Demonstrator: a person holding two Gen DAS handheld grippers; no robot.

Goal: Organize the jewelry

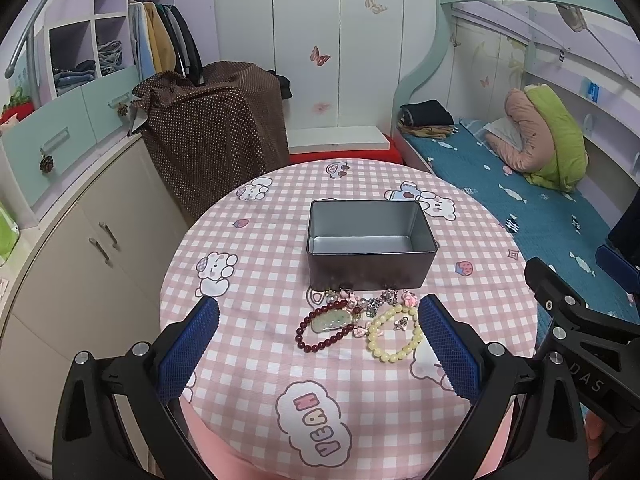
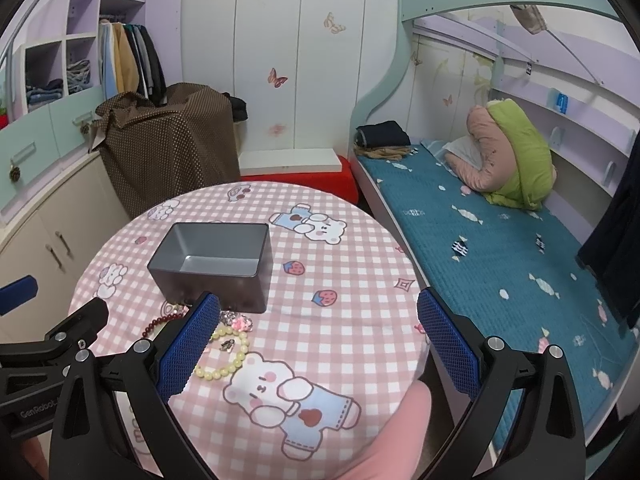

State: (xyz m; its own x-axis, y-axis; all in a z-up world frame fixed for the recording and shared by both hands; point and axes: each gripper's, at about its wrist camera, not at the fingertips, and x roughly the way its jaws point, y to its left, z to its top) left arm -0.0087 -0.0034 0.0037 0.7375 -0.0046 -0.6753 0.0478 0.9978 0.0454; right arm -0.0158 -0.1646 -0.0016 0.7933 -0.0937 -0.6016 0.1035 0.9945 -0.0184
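Jewelry (image 1: 360, 318) lies in a cluster on the pink-checked counter (image 1: 248, 264), just in front of an empty metal tin (image 1: 370, 240) whose long axis runs left-right. Dark red bracelet (image 1: 324, 326) sits left, yellow bead bracelet (image 1: 394, 334) right. Left gripper (image 1: 318, 338) and right gripper (image 2: 318, 340) both hover w/ jaws spread wide, holding nothing.

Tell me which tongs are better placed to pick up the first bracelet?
Probably the left tongs: open, the dark red bracelet and the yellow bead bracelet lie between their fingers. The right tongs, also open, point beside the jewelry, toward bare tablecloth.
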